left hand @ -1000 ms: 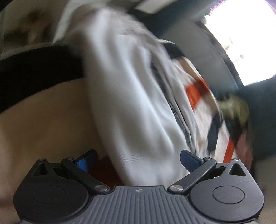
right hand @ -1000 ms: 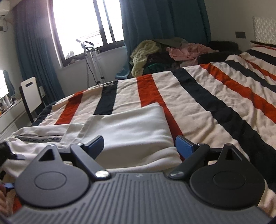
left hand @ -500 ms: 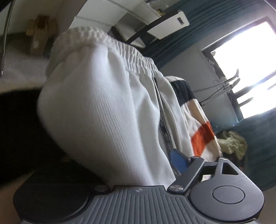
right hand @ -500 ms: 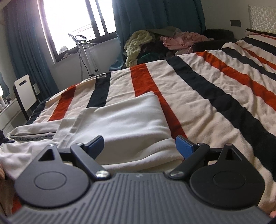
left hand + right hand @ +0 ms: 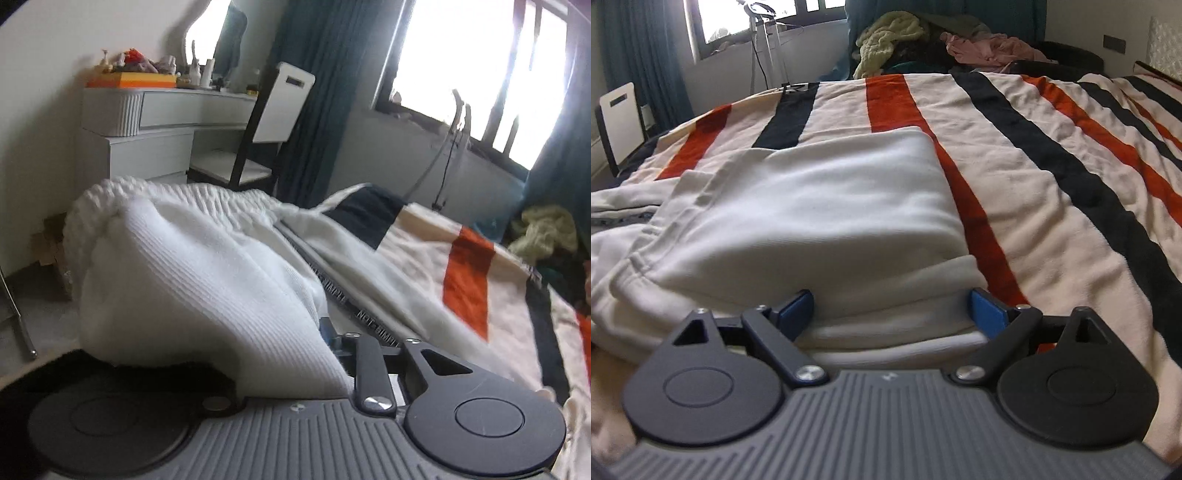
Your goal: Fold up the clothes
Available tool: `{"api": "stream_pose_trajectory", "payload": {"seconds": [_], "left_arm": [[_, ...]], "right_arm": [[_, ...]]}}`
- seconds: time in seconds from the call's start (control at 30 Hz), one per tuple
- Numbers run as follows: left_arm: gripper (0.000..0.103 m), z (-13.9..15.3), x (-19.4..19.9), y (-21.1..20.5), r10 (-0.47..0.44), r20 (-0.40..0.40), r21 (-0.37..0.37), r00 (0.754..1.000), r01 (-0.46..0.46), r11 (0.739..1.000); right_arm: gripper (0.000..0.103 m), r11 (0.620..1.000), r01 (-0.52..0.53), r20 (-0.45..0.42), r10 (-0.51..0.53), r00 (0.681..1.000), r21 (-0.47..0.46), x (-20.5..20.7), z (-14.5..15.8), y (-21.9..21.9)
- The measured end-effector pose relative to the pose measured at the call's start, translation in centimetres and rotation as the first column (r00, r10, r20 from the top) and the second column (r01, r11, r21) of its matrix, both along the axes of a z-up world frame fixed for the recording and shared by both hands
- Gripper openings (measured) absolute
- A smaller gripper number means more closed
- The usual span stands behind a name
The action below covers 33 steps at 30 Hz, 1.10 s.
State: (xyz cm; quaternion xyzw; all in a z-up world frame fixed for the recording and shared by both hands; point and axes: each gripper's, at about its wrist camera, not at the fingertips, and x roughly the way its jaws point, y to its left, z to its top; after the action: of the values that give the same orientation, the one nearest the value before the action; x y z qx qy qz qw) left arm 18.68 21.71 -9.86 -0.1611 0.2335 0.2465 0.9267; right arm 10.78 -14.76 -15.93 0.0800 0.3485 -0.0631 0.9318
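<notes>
Bedroom setting, left wrist view: grey dressing table (image 5: 147, 114) with small items on top against the wall, white-backed chair (image 5: 280, 107) beside it, dark teal curtain (image 5: 317, 92) and a bright window (image 5: 480, 62) further right. Bed with a cream blanket (image 5: 417, 258) striped in orange and black fills the right half. White trousers (image 5: 192, 273) lie bunched in the foreground, ribbed elastic waistband (image 5: 155, 192) at the far end, a printed side tape running along one leg. Left gripper (image 5: 288, 332): fabric is draped over the left finger, hiding it; only the right blue finger pad (image 5: 325, 326) shows, pressed against the cloth. Linkage is drawn inward, so the fingers look closed on the trousers fabric. Right wrist view: same striped blanket (image 5: 1052, 166) spreads across the bed, with a heap of loose clothes (image 5: 923, 40) at its far side under the window (image 5: 746, 18), and a metal stand (image 5: 764, 48) near the sill. Folded leg portion of the white trousers (image 5: 820, 206) lies flat on the blanket, directly ahead of the gripper, its hem end nearest the camera. Right gripper (image 5: 892, 310): fingers spread wide, one blue pad (image 5: 796, 306) at each side of the hem end; cloth lies between them but is not clamped.
</notes>
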Motion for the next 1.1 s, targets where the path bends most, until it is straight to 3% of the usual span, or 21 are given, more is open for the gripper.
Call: {"api": "stream_pose_trajectory", "payload": {"seconds": [0.07, 0.23, 0.37, 0.53, 0.67, 0.8, 0.97, 1.1], "left_arm": [[0.022, 1.3, -0.4, -1.7, -0.030, 0.028, 0.116, 0.999, 0.026, 0.993], [0.021, 5.2, -2.1, -7.9, -0.101, 0.150, 0.369, 0.984, 0.039, 0.929], [0.021, 7.8, -2.3, -14.5, -0.223, 0.215, 0.551, 0.951, 0.070, 0.831], [0.021, 9.4, -2.9, -24.3, -0.384, 0.230, 0.707, 0.894, 0.118, 0.697], [0.019, 8.1, -3.9, -31.7, -0.525, 0.180, 0.779, 0.832, 0.206, 0.593], [0.018, 4.6, -4.4, -38.5, -0.644, 0.070, 0.814, 0.762, 0.329, 0.478], [0.019, -2.1, -5.0, -44.8, -0.721, -0.170, 0.763, 0.672, 0.553, 0.335], [0.023, -6.2, -4.3, -46.5, -0.724, -0.318, 0.687, 0.613, 0.675, 0.270]], "right_arm": [[0.094, 1.000, 0.008, 0.003, -0.008, 1.000, 0.028, 0.0, 0.1, -0.4], [0.092, 0.989, 0.052, 0.022, -0.055, 0.998, 0.139, -0.7, 0.7, -2.0], [0.092, 0.966, 0.099, 0.042, -0.113, 0.993, 0.240, -1.6, 1.7, -3.7], [0.092, 0.927, 0.165, 0.105, -0.211, 0.972, 0.336, -3.2, 3.4, -6.5], [0.092, 0.897, 0.239, 0.131, -0.306, 0.943, 0.371, -4.0, 4.0, -9.3], [0.092, 0.843, 0.330, 0.122, -0.415, 0.902, 0.424, -4.8, 3.9, -12.3], [0.092, 0.784, 0.392, 0.135, -0.508, 0.850, 0.481, -6.2, 4.0, -15.0], [0.092, 0.764, 0.411, 0.133, -0.535, 0.834, 0.498, -6.4, 3.8, -15.9]]}}
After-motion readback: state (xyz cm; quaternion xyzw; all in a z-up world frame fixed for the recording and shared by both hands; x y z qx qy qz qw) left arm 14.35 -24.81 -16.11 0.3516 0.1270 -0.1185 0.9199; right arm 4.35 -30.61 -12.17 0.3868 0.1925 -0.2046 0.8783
